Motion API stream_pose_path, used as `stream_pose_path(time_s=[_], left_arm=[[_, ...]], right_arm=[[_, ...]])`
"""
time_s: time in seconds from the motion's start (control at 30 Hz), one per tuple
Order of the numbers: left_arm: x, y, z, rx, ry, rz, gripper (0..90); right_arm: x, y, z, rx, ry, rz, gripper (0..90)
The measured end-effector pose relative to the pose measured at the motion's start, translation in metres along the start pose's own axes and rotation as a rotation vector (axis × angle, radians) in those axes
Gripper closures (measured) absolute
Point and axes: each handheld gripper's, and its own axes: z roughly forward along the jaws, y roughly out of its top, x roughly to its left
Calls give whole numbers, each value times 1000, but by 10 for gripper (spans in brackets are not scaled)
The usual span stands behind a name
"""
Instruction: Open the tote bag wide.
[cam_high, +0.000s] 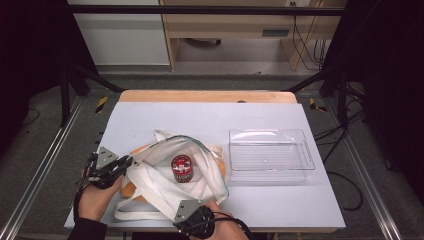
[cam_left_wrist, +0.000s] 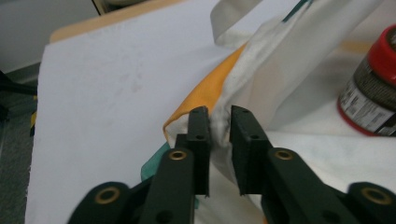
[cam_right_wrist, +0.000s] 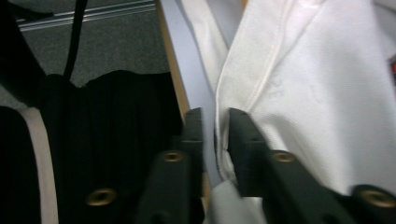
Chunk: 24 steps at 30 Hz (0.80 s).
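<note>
Cloth tote bag (cam_high: 165, 172) lies mid-table w/ a red-lidded jar (cam_high: 182, 168) inside. Left gripper (cam_left_wrist: 219, 123) pinches its rim; right gripper (cam_right_wrist: 215, 123) clamps the near hem. Soft, light, floppy fabric; I'd grab hems, 2 spots.

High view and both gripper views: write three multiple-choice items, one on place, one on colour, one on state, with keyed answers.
1. Where does the red-lidded can stand?
A. On the white cloth tote bag
B. In the clear plastic bin
C. On the floor

2. What colour shows under the bag's edge?
A. Blue
B. Orange
C. Pink

3. What is the left gripper doing?
A. Hanging open above the bin
B. Gripping the can
C. Pinching the bag's edge

Answers: 1 A, the can sits amid the white fabric; 2 B, an orange layer peeks out beside the left jaws; 3 C, the left gripper view shows cloth between the jaws.
</note>
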Motion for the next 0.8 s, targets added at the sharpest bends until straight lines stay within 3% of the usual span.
stream_pose_path(time_s=[0.13, 0.33, 0.53, 0.63, 0.73, 0.8], left_arm=[[-9, -4, -15, -80, 35, -18, 631], [-26, -16, -32, -131, 48, -24, 539], [-39, -24, -36, -120, 33, -31, 505], [-44, -27, -35, -115, 37, -38, 483], [-52, -29, -33, -95, 55, -2, 477], [-55, -31, -32, -83, 57, 1, 460]], right_arm=[[-3, 2, -17, -47, -35, 20, 594], [-19, 0, -55, -140, -111, 80, 539], [-44, -11, -89, -203, -257, 142, 559], [-55, -21, -102, -204, -341, 196, 596], [-62, -34, -106, -192, -379, 254, 622], [-64, -41, -106, -175, -397, 273, 629]])
